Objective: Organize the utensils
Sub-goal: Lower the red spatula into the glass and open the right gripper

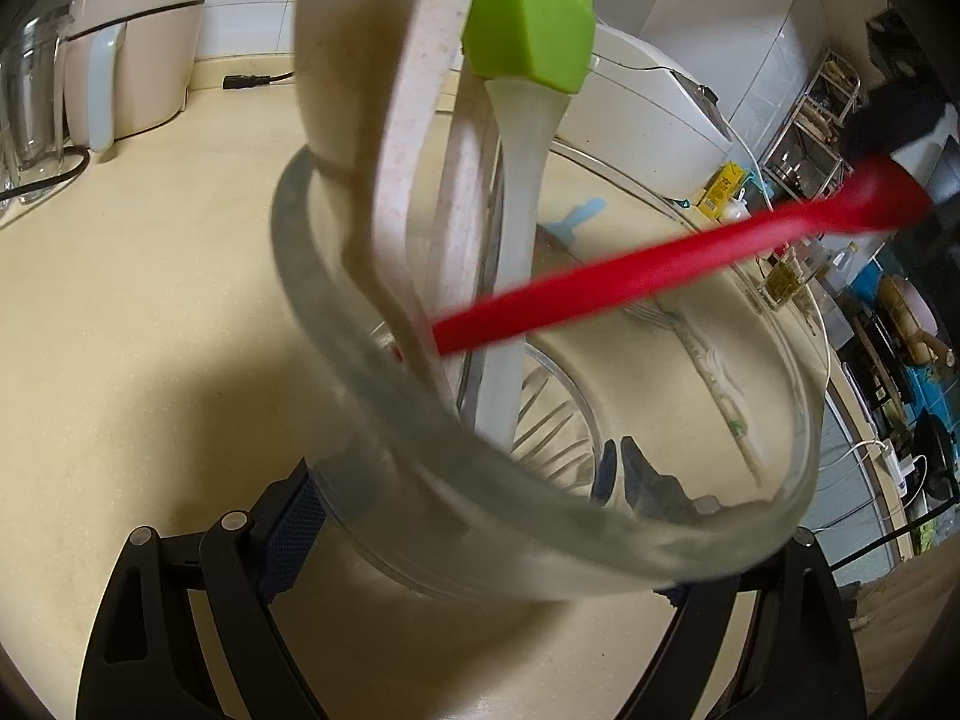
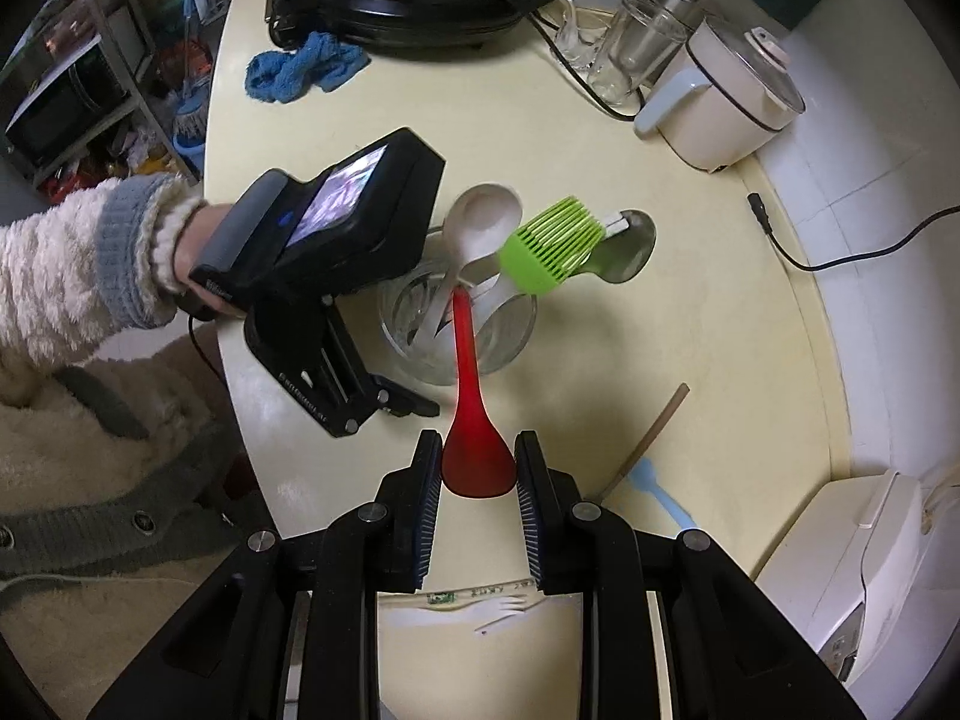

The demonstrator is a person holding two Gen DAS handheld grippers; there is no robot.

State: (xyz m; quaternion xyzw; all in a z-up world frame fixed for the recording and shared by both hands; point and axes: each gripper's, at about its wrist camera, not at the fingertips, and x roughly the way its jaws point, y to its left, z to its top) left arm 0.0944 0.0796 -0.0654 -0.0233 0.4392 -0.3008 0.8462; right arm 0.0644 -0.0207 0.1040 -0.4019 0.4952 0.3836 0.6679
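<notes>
Utensils are mostly gathered already, from what I can see standing here. At nine o'clock in the right wrist view, a hand in a fuzzy sleeve holds the left gripper [image 2: 384, 402] against the glass jar [image 2: 420, 360] in the middle of the cream counter [image 2: 690, 330]; in its own camera the fingers sit on either side of the jar wall, so I judge it is pinching the jar to steady it. Inside the jar stand a pale serving spoon [image 2: 483, 219], a green silicone brush [image 2: 549, 243] and a dark green spoon [image 2: 624, 246], their heads fanning toward twelve and one o'clock.

Centre frame, the red spoon [image 2: 471, 414] has its handle tip dipped into the jar mouth while its bowl points to six o'clock, clamped between the pads of the right gripper [image 2: 478, 465]. That one is going in but is not yet let go.

Further right, at four o'clock from the jar, a wooden stick [image 2: 651, 435] and a small light blue spoon [image 2: 657, 492] lie loose on the counter. At six o'clock, under the right gripper, a white plastic fork [image 2: 504, 612] also waits. So roughly three pieces seem left after the red one drops.
</notes>
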